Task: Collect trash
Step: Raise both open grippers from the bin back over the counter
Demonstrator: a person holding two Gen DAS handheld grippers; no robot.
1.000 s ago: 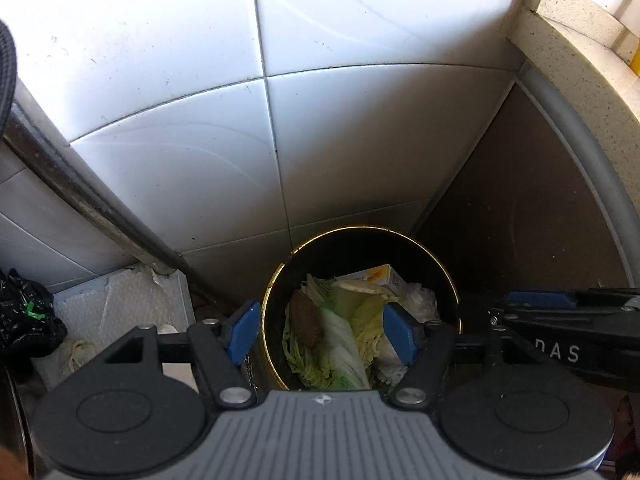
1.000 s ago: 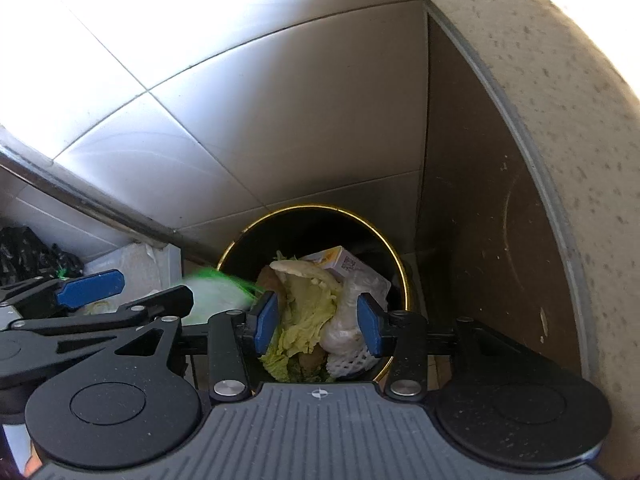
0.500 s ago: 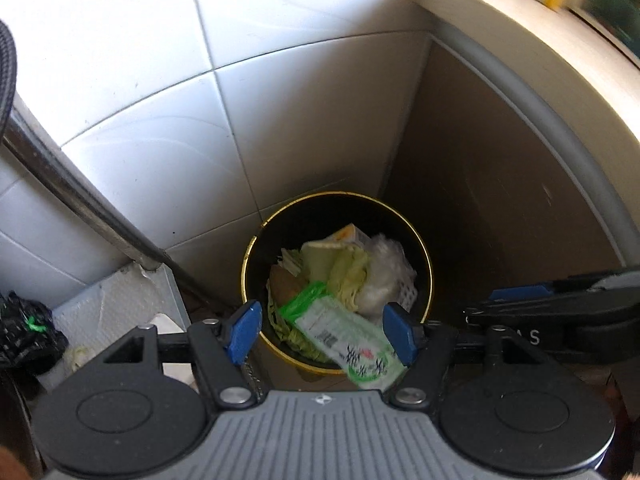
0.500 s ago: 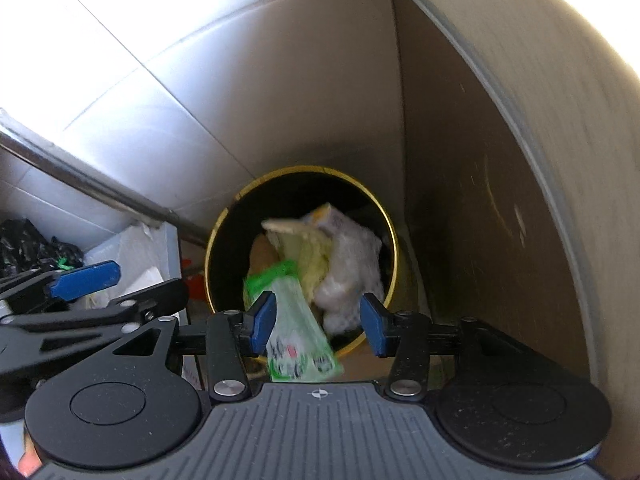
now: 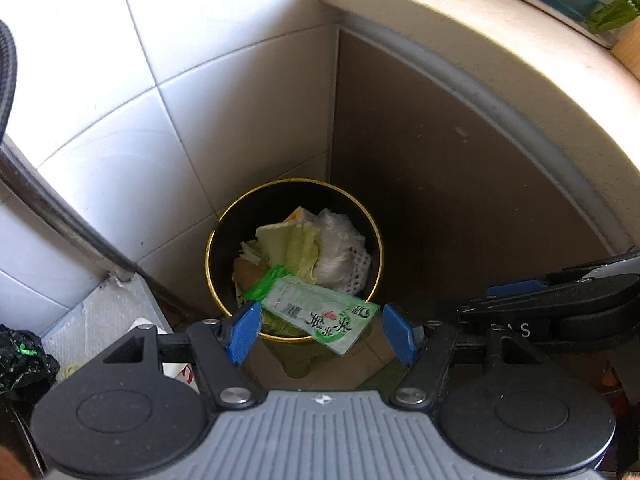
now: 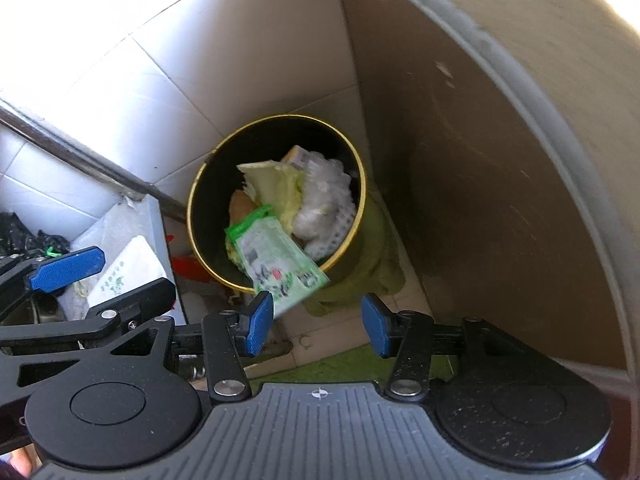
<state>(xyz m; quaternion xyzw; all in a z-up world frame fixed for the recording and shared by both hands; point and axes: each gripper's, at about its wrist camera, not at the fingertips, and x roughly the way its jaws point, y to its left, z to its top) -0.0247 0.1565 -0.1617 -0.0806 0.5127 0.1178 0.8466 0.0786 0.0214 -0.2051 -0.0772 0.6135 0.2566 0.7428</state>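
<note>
A black bin (image 5: 224, 248) with a gold rim stands in the corner on the floor, full of cabbage leaves, a white foam net and a carton. A green and white wrapper (image 5: 320, 316) lies across its near rim, half inside and half hanging out. My left gripper (image 5: 320, 334) hovers above and in front of the bin, open and holding nothing. In the right wrist view the bin (image 6: 212, 200) and the wrapper (image 6: 276, 264) show again. My right gripper (image 6: 318, 326) is also open and empty above them, and the wrapper's low end lies near its left pad.
White tiled walls (image 5: 120, 140) meet a brown cabinet side (image 5: 440, 180) under a pale counter (image 5: 480, 20). A metal pipe (image 5: 60, 216) slants down at left. A black bag (image 5: 20, 360) and a white tray (image 6: 128, 272) sit left of the bin; a green mat (image 6: 340, 364) lies in front.
The wrapper came into view and landed across the bin's near rim. Both grippers drew back from the bin, which now looks smaller, and more of the counter shows.
</note>
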